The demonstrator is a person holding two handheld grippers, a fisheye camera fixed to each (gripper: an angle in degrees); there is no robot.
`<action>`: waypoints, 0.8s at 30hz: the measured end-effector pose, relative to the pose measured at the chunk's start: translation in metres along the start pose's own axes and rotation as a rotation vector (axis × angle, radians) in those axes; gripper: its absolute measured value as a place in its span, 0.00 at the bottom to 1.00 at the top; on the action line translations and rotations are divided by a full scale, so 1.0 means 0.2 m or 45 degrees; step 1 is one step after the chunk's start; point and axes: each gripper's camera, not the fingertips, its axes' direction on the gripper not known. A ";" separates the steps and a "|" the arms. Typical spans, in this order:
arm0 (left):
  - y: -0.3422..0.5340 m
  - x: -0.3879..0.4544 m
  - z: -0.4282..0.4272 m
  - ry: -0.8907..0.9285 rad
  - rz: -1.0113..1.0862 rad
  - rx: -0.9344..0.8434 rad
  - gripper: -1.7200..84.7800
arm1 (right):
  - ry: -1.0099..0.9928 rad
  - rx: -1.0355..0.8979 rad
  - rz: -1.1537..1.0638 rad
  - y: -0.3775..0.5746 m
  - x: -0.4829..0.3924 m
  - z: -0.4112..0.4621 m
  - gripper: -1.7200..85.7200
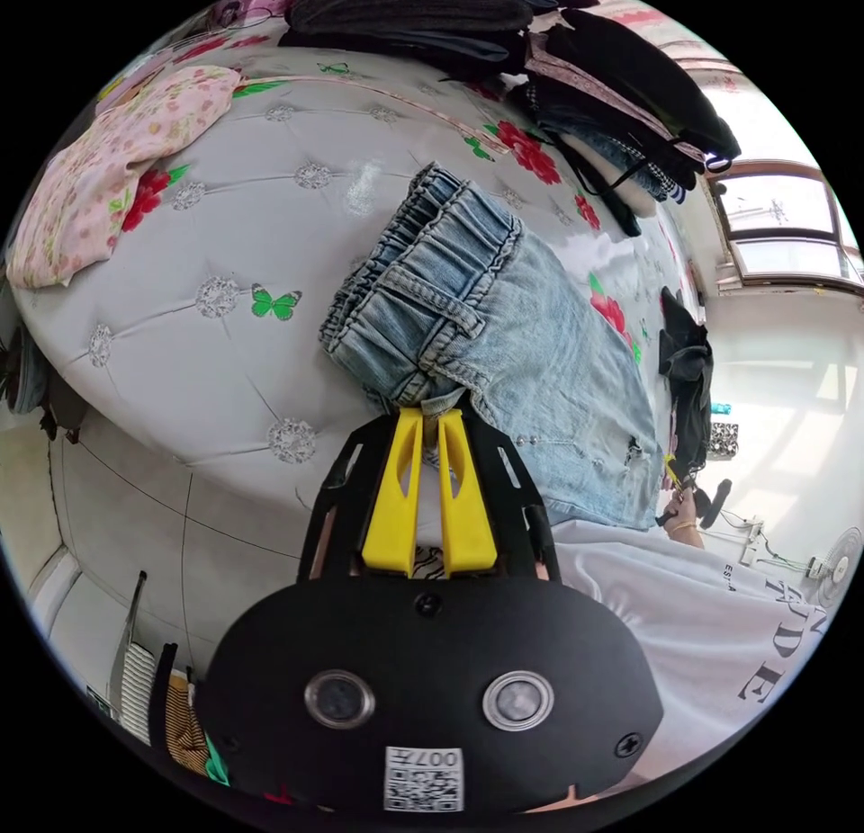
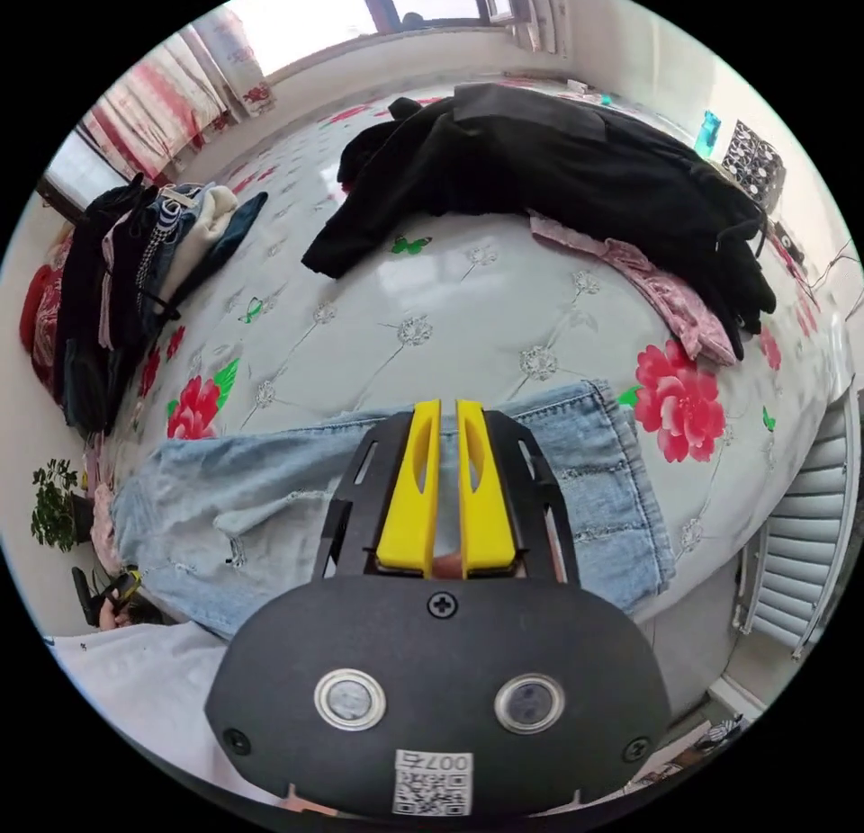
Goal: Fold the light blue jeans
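The light blue jeans point(image 1: 531, 347) lie on the grey tufted bed cover point(image 1: 261, 239), with the gathered elastic waistband point(image 1: 423, 275) nearest to me in the left gripper view. My left gripper point(image 1: 430, 412) is shut on the near corner of that waistband, and denim shows between its yellow jaws. In the right gripper view the jeans point(image 2: 261, 500) stretch across the bed, hem point(image 2: 630, 500) to the right. My right gripper point(image 2: 447, 407) is shut on the far edge of the leg. A person's white shirt point(image 1: 720, 617) is beside the jeans.
A pink floral cloth point(image 1: 117, 167) and piles of dark clothes point(image 1: 621, 86) lie on the bed. In the right gripper view a black garment point(image 2: 558, 158) and a pink one point(image 2: 670, 302) lie beyond the jeans, stacked clothes point(image 2: 126, 266) at left, a radiator point(image 2: 801, 545) at right.
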 end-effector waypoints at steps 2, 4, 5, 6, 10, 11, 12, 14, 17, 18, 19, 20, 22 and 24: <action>0.00 -0.02 -0.03 0.006 0.018 0.008 0.04 | -0.030 0.072 0.110 0.08 0.15 -0.13 0.10; 0.02 -0.06 -0.08 0.032 0.040 0.036 0.05 | -0.069 0.140 0.232 0.20 0.30 -0.24 0.12; 0.03 -0.09 -0.12 0.082 0.065 0.074 0.06 | -0.089 0.186 0.336 0.29 0.42 -0.31 0.13; 0.06 -0.12 -0.16 0.169 0.116 0.130 0.06 | -0.100 0.203 0.389 0.34 0.48 -0.34 0.13; 0.16 -0.32 -0.28 0.332 0.108 0.219 0.08 | -0.151 0.227 0.662 0.69 0.82 -0.40 0.15; 0.19 -0.40 -0.31 0.366 0.059 0.244 0.07 | -0.210 0.221 0.689 0.75 0.87 -0.38 0.15; 0.22 -0.48 -0.33 0.393 0.006 0.276 0.08 | -0.245 0.219 0.693 0.78 0.88 -0.37 0.15; 0.23 -0.57 -0.35 0.416 -0.072 0.316 0.09 | -0.312 0.164 0.712 0.84 0.89 -0.27 0.15; 0.18 -0.64 -0.32 0.462 -0.112 0.335 0.12 | -0.165 0.250 0.807 0.90 0.85 -0.26 0.11; 0.15 -0.64 -0.30 0.462 -0.112 0.323 0.13 | -0.141 0.265 0.835 0.91 0.85 -0.26 0.10; 0.13 -0.64 -0.29 0.458 -0.112 0.314 0.14 | -0.183 0.271 0.860 0.90 0.85 -0.25 0.08; 0.09 -0.64 -0.27 0.448 -0.107 0.295 0.15 | -0.300 0.261 0.856 0.88 0.86 -0.22 0.06; 0.04 -0.65 -0.24 0.427 -0.097 0.275 0.15 | -0.376 0.278 0.829 0.84 0.83 -0.23 0.04; -0.01 -0.68 -0.22 0.411 -0.097 0.267 0.16 | -0.415 0.315 0.699 0.76 0.73 -0.30 0.03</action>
